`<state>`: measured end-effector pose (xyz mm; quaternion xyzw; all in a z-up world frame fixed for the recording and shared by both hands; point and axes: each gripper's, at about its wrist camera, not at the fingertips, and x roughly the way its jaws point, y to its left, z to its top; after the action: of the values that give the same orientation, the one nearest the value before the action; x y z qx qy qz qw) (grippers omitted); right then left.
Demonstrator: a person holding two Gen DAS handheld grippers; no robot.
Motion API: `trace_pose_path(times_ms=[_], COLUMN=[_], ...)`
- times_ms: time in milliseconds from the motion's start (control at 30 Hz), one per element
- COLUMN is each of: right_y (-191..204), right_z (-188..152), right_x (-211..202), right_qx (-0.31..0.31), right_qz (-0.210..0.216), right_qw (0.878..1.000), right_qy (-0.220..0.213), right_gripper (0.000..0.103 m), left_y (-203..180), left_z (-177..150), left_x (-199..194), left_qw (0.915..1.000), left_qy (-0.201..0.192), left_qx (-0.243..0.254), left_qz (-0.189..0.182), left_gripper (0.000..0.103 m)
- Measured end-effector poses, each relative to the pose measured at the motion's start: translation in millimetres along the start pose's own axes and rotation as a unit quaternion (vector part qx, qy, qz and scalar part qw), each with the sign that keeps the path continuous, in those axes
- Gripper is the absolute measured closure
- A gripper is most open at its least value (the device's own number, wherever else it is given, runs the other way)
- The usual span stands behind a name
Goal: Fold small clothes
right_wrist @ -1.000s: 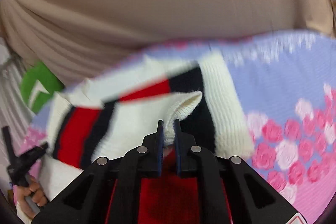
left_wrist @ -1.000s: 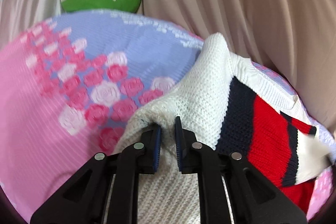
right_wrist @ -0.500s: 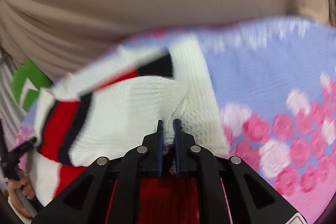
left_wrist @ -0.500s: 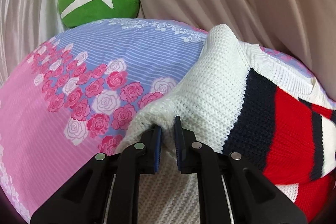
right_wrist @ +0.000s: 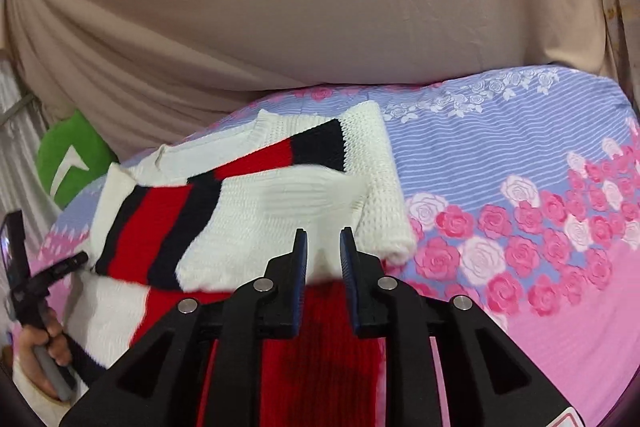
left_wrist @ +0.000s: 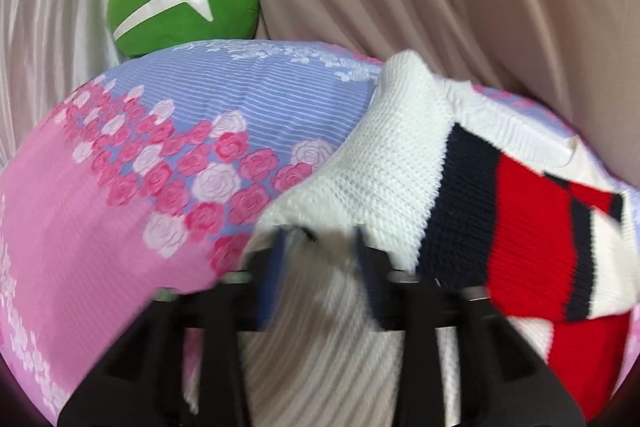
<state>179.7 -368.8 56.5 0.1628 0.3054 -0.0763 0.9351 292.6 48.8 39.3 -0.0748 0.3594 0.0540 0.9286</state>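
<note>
A white knit sweater (right_wrist: 248, 223) with red and navy stripes is lying folded near the back edge of a rose-print bedspread (right_wrist: 520, 163), its hem doubled over toward the collar. The right gripper (right_wrist: 323, 239) is standing released, jaws apart just above the folded edge; the left gripper (left_wrist: 320, 251), blurred, is also looking parted over the white knit. Risk: a finger could be snagging the loose knit on withdrawal, dragging the fold open.
</note>
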Motion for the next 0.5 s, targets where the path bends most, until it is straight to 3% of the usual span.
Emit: trace_pose_path(times_ms=[33, 100, 200, 233, 267, 300, 367, 433, 500], right_y=[-1, -8, -7, -3, 8, 17, 36, 56, 52], right_z=[2, 8, 18, 20, 26, 32, 49, 67, 75], right_x=[4, 15, 52, 63, 70, 72, 57, 18, -4], right_qx=[0.003, 0.015, 0.021, 0.007, -0.025, -0.048, -0.066, -0.086, -0.076], right_qz=[-0.002, -0.004, -0.01, -0.023, -0.042, -0.049, -0.013, 0.029, 0.06], right_qw=[1.0, 1.0, 0.999, 0.999, 0.998, 0.997, 0.998, 0.994, 0.988], right_qy=[0.002, 0.012, 0.045, 0.047, 0.044, 0.044, 0.01, -0.066, -0.117], right_gripper=[0.069, 0.05, 0.046, 0.049, 0.066, 0.095, 0.094, 0.094, 0.095], left_y=[0, -7, -25, -30, -36, -39, -41, -39, -34], left_z=[1, 6, 14, 16, 17, 18, 22, 30, 34], left_x=[-6, -13, -2, 9, 21, 33, 42, 44, 48], left_qw=[0.9999, 0.9997, 0.9994, 0.9991, 0.9988, 0.9986, 0.9989, 0.9985, 0.9973], left_qy=[-0.005, -0.015, -0.004, 0.013, 0.027, 0.035, 0.024, -0.002, -0.013], left_qx=[-0.002, 0.006, 0.023, 0.03, 0.034, 0.038, 0.039, 0.043, 0.046], left_qz=[-0.009, -0.017, -0.025, -0.027, -0.021, -0.01, 0.013, 0.034, 0.056], left_gripper=[0.054, 0.053, 0.047, 0.047, 0.049, 0.059, 0.065, 0.065, 0.065])
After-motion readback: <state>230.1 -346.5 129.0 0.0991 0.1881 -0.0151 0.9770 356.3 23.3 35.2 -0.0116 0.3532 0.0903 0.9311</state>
